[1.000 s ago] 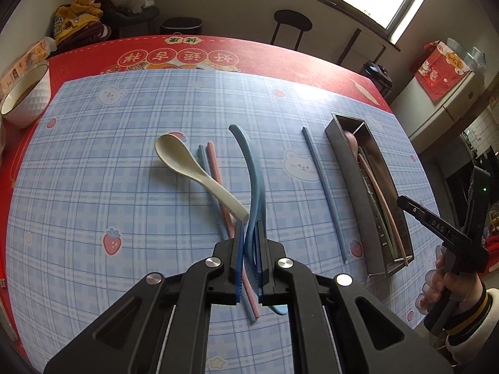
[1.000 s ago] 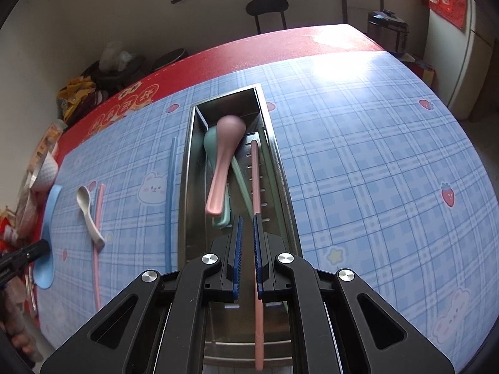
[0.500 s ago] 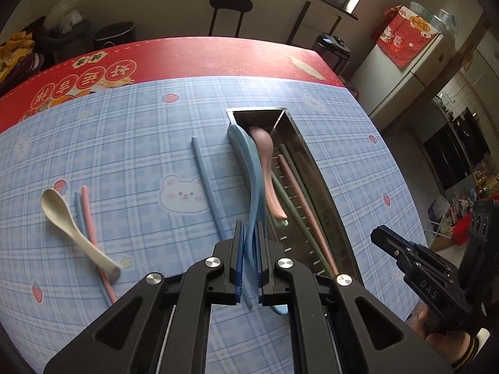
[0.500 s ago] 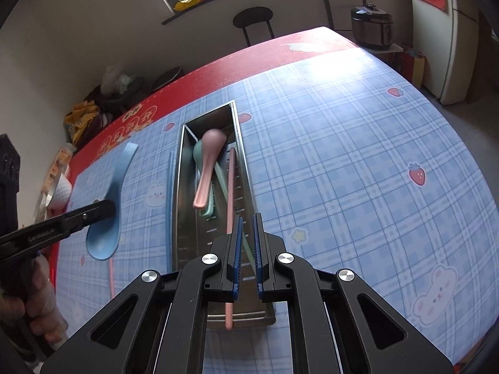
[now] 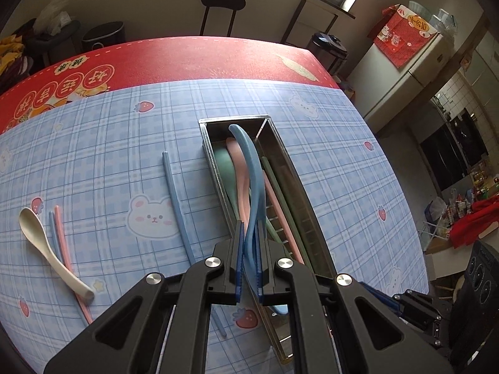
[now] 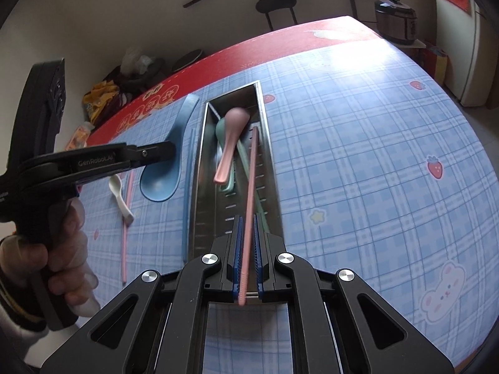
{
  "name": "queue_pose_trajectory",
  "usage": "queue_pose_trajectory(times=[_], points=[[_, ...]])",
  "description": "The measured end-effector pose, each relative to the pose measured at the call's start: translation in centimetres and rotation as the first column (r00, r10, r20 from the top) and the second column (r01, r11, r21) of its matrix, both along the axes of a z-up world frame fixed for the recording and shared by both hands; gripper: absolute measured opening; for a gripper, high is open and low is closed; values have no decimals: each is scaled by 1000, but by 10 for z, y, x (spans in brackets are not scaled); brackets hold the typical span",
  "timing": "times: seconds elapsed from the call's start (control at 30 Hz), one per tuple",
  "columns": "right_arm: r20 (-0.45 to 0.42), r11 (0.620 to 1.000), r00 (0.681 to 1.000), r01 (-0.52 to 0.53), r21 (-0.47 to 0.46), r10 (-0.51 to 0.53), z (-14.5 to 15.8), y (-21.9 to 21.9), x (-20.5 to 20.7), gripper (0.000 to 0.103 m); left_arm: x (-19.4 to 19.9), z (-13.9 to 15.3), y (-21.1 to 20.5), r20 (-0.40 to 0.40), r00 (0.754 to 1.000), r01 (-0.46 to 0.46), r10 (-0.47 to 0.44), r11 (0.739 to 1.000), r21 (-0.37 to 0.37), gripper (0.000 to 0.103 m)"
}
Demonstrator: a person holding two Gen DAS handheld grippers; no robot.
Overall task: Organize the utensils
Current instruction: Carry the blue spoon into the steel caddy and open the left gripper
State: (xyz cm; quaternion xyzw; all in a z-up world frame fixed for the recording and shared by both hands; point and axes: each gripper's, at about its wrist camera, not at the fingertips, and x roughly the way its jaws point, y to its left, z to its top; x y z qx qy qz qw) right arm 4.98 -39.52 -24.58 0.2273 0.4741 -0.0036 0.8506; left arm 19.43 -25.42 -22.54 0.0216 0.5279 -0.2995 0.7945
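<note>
My left gripper (image 5: 249,249) is shut on a blue spoon (image 5: 251,168) and holds it above the steel utensil tray (image 5: 282,152). In the right wrist view the left gripper (image 6: 165,152) holds the blue spoon (image 6: 170,155) just left of the tray (image 6: 201,168). The tray holds a pink spoon (image 6: 232,137), a green spoon (image 6: 220,131) and a pink chopstick (image 6: 251,187). My right gripper (image 6: 247,243) hovers over the tray's near end, jaws nearly shut with the pink chopstick seen between them; I cannot tell whether they grip it.
On the blue plaid cloth lie a blue chopstick (image 5: 174,199), a cream spoon (image 5: 46,246) and a pink and a blue chopstick (image 5: 60,233) under it. The red cloth border (image 5: 187,59) runs along the far side. A stool (image 5: 223,9) stands beyond the table.
My left gripper carried the blue spoon right from the loose utensils to over the tray. My right gripper drew back along the tray and now sits over the pink chopstick's near end.
</note>
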Motion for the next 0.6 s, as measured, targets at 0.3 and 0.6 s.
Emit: queue_pose_trajectory(times=[0.3, 0.6], points=[[-107, 1000, 994, -28, 9, 29, -26, 13, 13, 6, -2, 5, 9, 0, 1000, -1, 1, 1000, -13, 6], [-98, 999, 995, 29, 23, -26, -37, -1, 26, 4, -2, 6, 12, -2, 1000, -6, 6, 1000, -11, 6]])
